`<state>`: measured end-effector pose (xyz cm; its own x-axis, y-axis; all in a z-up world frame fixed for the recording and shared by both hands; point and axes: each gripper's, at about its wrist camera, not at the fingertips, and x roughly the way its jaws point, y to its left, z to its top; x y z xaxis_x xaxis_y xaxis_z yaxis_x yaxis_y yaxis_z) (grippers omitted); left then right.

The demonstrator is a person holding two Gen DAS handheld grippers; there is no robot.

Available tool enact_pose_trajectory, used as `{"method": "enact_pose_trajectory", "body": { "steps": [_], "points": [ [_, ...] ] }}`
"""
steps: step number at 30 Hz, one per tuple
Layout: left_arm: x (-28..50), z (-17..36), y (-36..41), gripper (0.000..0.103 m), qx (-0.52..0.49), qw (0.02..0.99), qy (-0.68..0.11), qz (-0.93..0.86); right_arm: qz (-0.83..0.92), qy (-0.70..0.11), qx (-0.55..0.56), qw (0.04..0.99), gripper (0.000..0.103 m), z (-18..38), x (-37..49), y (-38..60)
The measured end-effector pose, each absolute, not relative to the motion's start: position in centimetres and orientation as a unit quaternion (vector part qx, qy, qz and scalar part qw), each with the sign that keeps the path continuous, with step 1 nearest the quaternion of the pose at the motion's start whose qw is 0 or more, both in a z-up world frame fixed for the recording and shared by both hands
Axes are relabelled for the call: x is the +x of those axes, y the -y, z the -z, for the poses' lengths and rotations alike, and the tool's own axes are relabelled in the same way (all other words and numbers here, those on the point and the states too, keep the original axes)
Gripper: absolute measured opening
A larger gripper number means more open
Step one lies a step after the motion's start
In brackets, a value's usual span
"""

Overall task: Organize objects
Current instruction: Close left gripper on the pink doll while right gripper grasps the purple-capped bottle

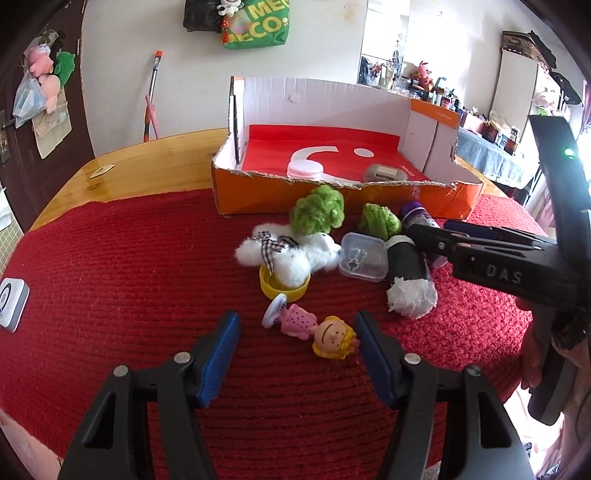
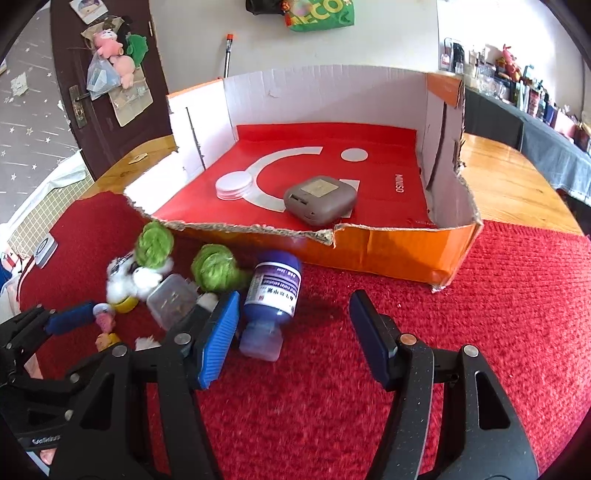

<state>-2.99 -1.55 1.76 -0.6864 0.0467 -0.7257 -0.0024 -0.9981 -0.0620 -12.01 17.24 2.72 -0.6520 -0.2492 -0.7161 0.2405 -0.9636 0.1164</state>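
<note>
left wrist: pink-dressed, yellow-haired doll figurine (image 1: pixel 314 328)

A bright, daylit room around a glossy honey-coloured wooden table (image 2: pixel 506 177).

Behind the table rises a plain white wall (image 1: pixel 122 55) with a green printed bag (image 1: pixel 258 27) hanging high; left of the table stands a dark brown door (image 2: pixel 99 122) hung with plush toys; right of it runs a cluttered, cloth-draped side shelf (image 1: pixel 491 162).
</note>
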Motion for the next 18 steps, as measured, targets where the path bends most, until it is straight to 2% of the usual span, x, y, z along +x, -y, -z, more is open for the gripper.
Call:
{"method": "enact_pose_trajectory", "body": {
  "steps": [3, 5, 7, 8, 9, 10, 18],
  "points": [
    [-3.05, -1.76, 1.53, 0.067, -0.396, 0.018, 0.026, -0.918, 0.906, 0.007, 0.401, 0.136, 0.057, -2.53, -12.29, -17.26],
    [-3.15, -1.76, 1.47, 0.067, -0.396, 0.019, 0.024, -0.918, 0.904, 0.003, 0.403, 0.142, 0.048, -2.52, -12.25, -17.14],
    [-3.29, -1.76, 1.38, 0.067, -0.394, 0.020, 0.022, -0.919, 0.903, 0.003, 0.403, 0.151, 0.032, -2.53, -12.14, -17.11],
    [-3.34, -1.77, 1.35, 0.065, -0.393, 0.021, 0.022, -0.919, 0.901, 0.005, 0.404, 0.155, 0.030, -2.52, -12.15, -17.11],
    [-3.37, -1.78, 1.32, 0.056, -0.393, 0.023, 0.022, -0.919, 0.901, 0.006, 0.405, 0.156, 0.030, -2.52, -12.16, -17.15],
    [-3.41, -1.78, 1.31, 0.053, -0.393, 0.025, 0.021, -0.919, 0.901, 0.006, 0.405, 0.157, 0.030, -2.52, -12.16, -17.17],
    [-3.21, -1.90, 1.60, 0.053, -0.392, 0.030, 0.029, -0.919, 0.898, 0.021, 0.405, 0.170, 0.029, -2.61, -11.77, -17.43]
  ]
}}
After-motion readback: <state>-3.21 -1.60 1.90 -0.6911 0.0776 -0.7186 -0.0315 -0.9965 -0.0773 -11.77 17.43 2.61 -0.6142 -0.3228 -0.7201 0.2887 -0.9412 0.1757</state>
